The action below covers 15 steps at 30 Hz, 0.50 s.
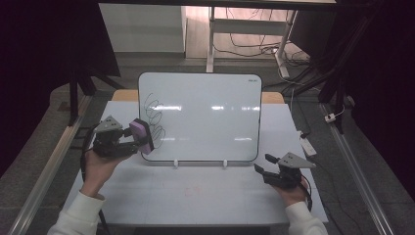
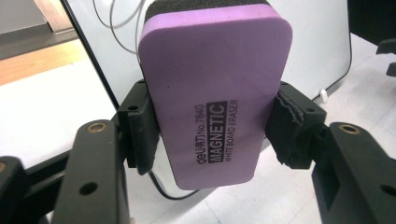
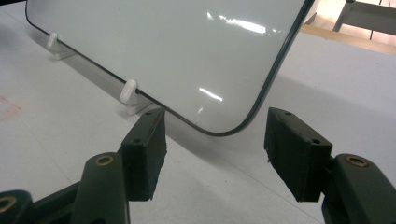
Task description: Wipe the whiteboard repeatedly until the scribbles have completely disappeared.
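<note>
A whiteboard (image 1: 205,115) leans upright on two small white feet (image 1: 175,163) on the white table (image 1: 195,196). Black scribbles (image 1: 155,117) cover its left part. My left gripper (image 1: 139,139) is shut on a purple magnetic eraser (image 1: 142,136), held at the board's lower left edge beside the scribbles. In the left gripper view the eraser (image 2: 212,93) sits squeezed between both pads (image 2: 142,126), its black felt side facing the whiteboard (image 2: 322,42). My right gripper (image 1: 263,164) stands open near the board's lower right corner (image 3: 219,128), with nothing between its fingers (image 3: 144,149).
A white power strip (image 1: 308,146) and cables lie at the table's right edge. Metal rails run along both sides of the table. A faint pink stain (image 1: 188,191) marks the tabletop in front of the board. Table legs and cables (image 1: 254,44) stand beyond.
</note>
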Motion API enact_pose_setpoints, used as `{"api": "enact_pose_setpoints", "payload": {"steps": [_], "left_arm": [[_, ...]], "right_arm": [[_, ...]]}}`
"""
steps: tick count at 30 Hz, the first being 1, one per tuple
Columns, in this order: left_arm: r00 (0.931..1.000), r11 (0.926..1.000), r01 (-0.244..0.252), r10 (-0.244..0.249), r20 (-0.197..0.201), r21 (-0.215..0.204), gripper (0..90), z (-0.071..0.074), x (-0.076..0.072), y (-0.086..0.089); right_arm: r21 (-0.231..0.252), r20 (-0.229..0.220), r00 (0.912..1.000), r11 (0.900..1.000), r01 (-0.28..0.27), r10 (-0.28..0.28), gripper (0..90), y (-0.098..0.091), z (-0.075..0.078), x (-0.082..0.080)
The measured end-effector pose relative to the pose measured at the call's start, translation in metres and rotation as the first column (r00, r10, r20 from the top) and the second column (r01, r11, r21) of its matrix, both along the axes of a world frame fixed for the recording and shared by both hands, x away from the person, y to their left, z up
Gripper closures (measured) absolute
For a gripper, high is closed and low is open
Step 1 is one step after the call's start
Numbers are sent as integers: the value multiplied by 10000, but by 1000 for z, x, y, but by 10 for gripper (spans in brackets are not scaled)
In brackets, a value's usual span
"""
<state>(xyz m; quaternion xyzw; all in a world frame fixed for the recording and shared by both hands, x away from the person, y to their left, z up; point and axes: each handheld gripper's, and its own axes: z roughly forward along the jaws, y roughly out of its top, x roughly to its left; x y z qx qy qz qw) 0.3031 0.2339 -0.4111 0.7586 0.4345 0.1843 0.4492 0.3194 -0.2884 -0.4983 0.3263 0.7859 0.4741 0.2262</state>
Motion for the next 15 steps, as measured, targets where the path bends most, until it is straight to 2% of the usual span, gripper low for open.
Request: {"api": "enact_pose_setpoints", "payload": {"steps": [1,3,9,15], "left_arm": [[10000,9997,-75,74,8,222,403,4,3,-1],[9997,9990,-246,244,70,385,403,9,7,0],[9965,9959,-829,826,99,366,403,23,24,12],[9959,9953,-902,901,35,357,403,26,40,13]], "right_arm": [[24,-1,10000,10000,-3,3,385,0,0,0],[84,-31,10000,10000,-22,22,384,-1,0,0],[6,-22,10000,10000,14,-14,385,0,-1,1],[22,-49,9999,9999,147,-147,385,-1,-2,2]]}}
